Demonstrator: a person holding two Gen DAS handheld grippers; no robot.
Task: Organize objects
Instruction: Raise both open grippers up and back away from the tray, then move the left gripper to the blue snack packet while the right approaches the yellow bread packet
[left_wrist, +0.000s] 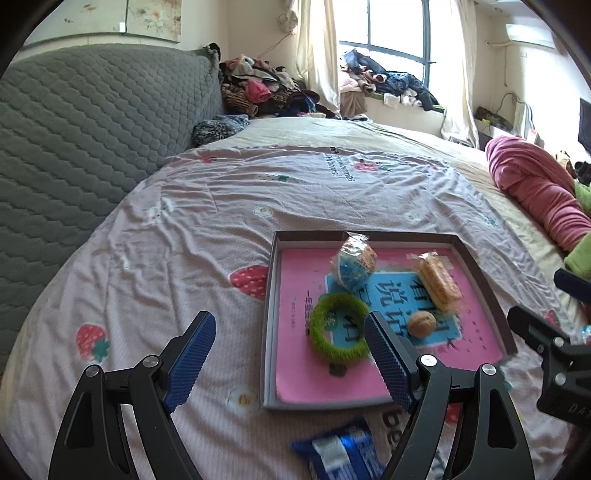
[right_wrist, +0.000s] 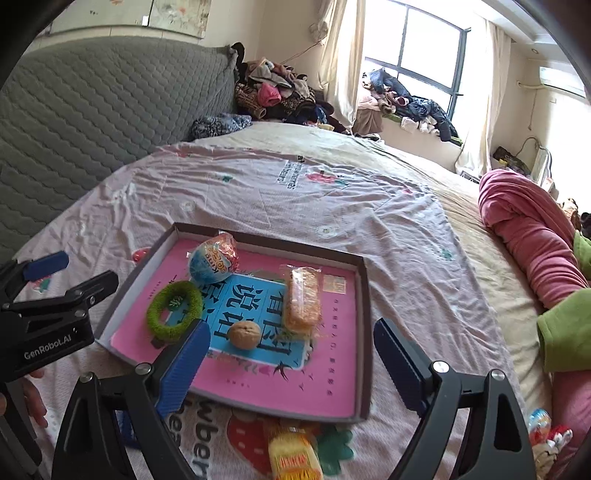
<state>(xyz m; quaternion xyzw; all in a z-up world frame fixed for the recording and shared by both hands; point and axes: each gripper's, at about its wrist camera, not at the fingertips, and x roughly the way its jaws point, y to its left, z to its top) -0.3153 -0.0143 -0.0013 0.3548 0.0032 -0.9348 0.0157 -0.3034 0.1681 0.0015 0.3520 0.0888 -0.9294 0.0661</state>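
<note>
Four things already sit in the shallow grey-rimmed tray with the pink printed liner (right_wrist: 364, 332) on the bed: from left to right, a fuzzy green ring (right_wrist: 174, 310), a round blue-and-orange wrapped snack (right_wrist: 214, 260), a brown walnut (right_wrist: 242, 334) and a clear-wrapped orange wafer bar (right_wrist: 301, 301). Left outside, I judge, are a blue foil packet (left_wrist: 341, 456) near the left gripper (left_wrist: 291, 354) and a yellow wrapped snack (right_wrist: 293, 458) just below the right gripper (right_wrist: 291, 363) (both grippers gape wide, holding nothing, above the tray's near edge).
</note>
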